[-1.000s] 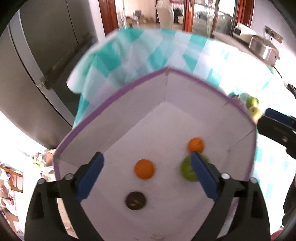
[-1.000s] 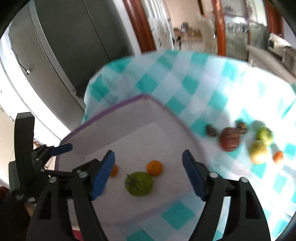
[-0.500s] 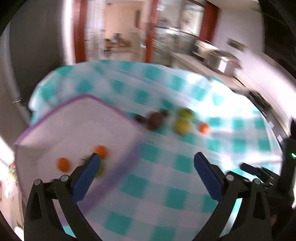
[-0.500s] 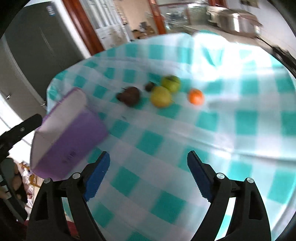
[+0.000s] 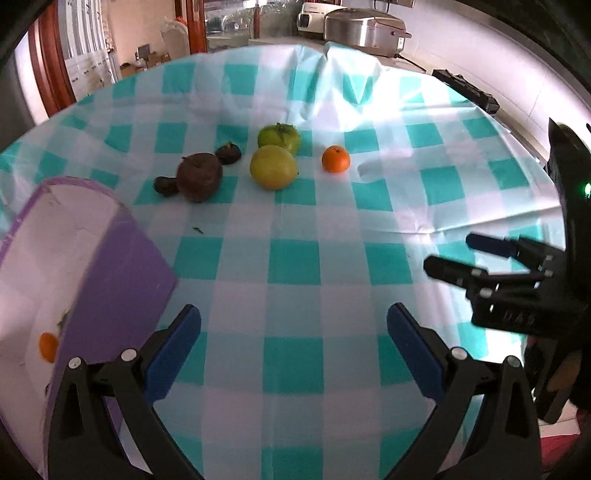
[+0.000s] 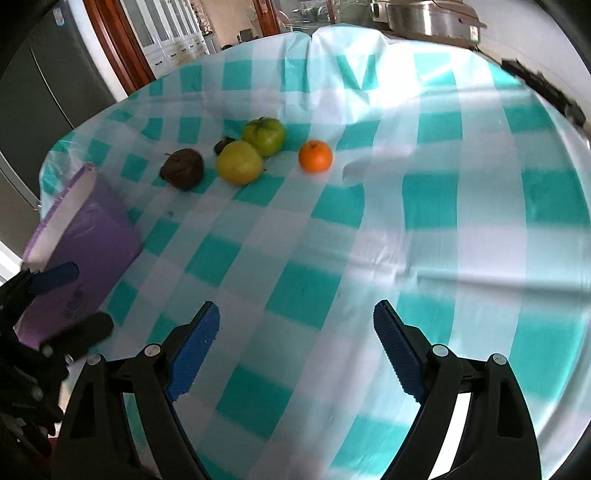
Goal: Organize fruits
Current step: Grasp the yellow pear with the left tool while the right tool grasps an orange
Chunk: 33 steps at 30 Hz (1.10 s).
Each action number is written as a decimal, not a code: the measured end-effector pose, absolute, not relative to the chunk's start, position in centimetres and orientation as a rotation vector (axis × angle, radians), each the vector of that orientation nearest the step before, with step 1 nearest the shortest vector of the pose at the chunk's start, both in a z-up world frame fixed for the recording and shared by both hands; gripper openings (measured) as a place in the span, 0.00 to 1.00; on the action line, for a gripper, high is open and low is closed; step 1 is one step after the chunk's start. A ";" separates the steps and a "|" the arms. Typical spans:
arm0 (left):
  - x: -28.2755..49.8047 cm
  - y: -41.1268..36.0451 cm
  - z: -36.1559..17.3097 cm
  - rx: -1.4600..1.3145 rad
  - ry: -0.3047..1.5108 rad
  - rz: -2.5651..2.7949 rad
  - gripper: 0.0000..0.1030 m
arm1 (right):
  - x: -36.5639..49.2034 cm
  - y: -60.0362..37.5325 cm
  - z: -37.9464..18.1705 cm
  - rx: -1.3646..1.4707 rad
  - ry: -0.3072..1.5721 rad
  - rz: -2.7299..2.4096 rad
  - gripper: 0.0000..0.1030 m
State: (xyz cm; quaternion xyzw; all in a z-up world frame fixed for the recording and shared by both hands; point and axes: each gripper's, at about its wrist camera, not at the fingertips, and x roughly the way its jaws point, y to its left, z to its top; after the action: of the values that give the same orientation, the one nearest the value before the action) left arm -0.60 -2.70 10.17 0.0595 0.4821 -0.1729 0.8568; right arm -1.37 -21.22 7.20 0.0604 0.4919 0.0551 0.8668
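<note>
A purple box (image 5: 122, 291) with a white inside stands at the table's left; an orange (image 5: 48, 346) lies in it. On the checked cloth lie a dark red fruit (image 5: 198, 177), two small dark fruits (image 5: 228, 153), a yellow apple (image 5: 273, 167), a green fruit (image 5: 279, 136) and a small orange (image 5: 335, 158). The right wrist view shows the box (image 6: 92, 240), yellow apple (image 6: 239, 162) and orange (image 6: 315, 156). My left gripper (image 5: 293, 354) is open and empty above the cloth. My right gripper (image 6: 295, 343) is open and empty, well short of the fruits.
The teal and white checked cloth (image 5: 295, 266) covers the round table and has creases at the right. A steel cooker (image 5: 365, 26) stands on a counter behind the table. A grey fridge (image 6: 40, 99) stands at the far left.
Both grippers have swung from looking into the box to looking over the table. The loose fruits are now in the upper middle of both views; the box is at the left.
</note>
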 end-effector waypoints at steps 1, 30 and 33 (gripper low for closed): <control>0.3 -2.7 9.6 0.107 1.023 -0.361 0.98 | -0.5 -21.2 7.2 0.109 1.029 0.111 0.81; 15.5 -5.1 2.8 -0.031 1.010 -0.342 0.98 | 18.5 -20.3 0.8 0.071 1.022 0.024 0.42; 17.3 -5.7 2.2 -0.067 1.006 -0.285 0.98 | 16.8 -21.2 2.8 0.116 0.966 -0.007 0.42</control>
State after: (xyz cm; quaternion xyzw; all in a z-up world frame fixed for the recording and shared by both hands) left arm 17.30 -5.74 2.18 -0.0320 0.4801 -0.1359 0.8660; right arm 16.78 -21.22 2.76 0.0557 0.4640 -0.0032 0.8841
